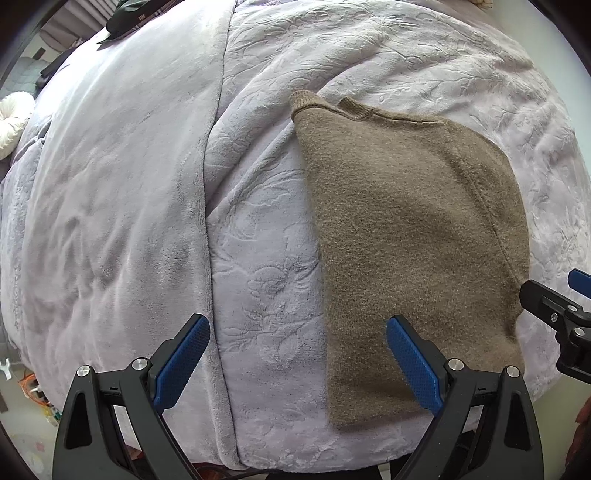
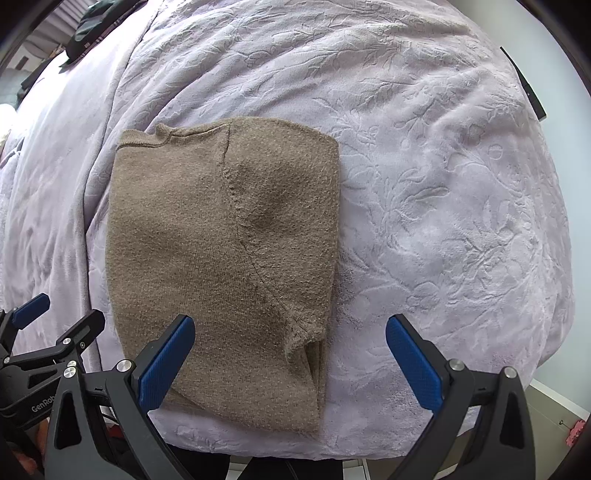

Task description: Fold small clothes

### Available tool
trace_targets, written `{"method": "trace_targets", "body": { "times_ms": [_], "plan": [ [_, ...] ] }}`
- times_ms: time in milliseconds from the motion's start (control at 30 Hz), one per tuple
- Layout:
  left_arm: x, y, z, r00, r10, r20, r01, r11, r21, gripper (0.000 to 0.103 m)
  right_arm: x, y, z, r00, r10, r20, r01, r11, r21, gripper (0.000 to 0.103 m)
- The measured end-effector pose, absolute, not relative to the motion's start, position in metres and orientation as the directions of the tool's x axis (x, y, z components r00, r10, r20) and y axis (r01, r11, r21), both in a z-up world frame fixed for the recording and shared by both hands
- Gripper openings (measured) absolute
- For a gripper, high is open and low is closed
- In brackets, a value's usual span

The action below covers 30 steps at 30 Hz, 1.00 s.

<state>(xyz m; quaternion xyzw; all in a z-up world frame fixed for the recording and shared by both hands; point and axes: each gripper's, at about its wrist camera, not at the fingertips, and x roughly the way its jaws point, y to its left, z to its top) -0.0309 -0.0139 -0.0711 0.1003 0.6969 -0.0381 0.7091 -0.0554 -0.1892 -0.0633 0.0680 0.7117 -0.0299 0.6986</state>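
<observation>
A brown knitted garment [image 1: 413,236] lies folded into a long rectangle on the lilac bed cover, its ribbed collar at the far end. In the right wrist view the same garment [image 2: 221,258] shows a sleeve seam running down it and layered edges at its near right corner. My left gripper [image 1: 298,354] hovers open over the garment's near left edge, holding nothing. My right gripper [image 2: 290,354] is open above the garment's near right corner, also holding nothing. Each gripper shows at the other view's edge: the right one [image 1: 561,302] and the left one [image 2: 55,325].
The embossed lilac blanket [image 2: 443,221] covers the whole bed, with a raised fold [image 1: 214,221] running front to back left of the garment. Dark clothing [image 1: 133,18] lies at the far left corner. A black strap-like object [image 2: 524,85] sits at the far right edge. The bed's near edge is just below the grippers.
</observation>
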Motion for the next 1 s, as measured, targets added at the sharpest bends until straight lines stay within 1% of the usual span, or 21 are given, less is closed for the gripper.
{"method": "trace_targets", "body": {
  "times_ms": [200,800,1000],
  "plan": [
    [-0.0308,-0.0171,-0.0663,0.05,0.067,-0.997,0.204,0.976,0.076,0.097,-0.0542,-0.1901,-0.0638,-0.019,0.054,-0.998,0.132,0.99,0.051,0.103],
    [-0.0313,-0.0189,-0.0664,0.069,0.102,-0.992,0.218,0.969,0.115,0.097,-0.0507,-0.1862,-0.0664,-0.022,0.05,-0.999,0.117,0.992,0.047,0.103],
    [-0.0315,-0.0189,-0.0694,0.045,0.094,-0.995,0.213,0.972,0.102,0.097,-0.0508,-0.1853,-0.0673,-0.023,0.049,-0.999,0.118,0.992,0.046,0.103]
  ]
}}
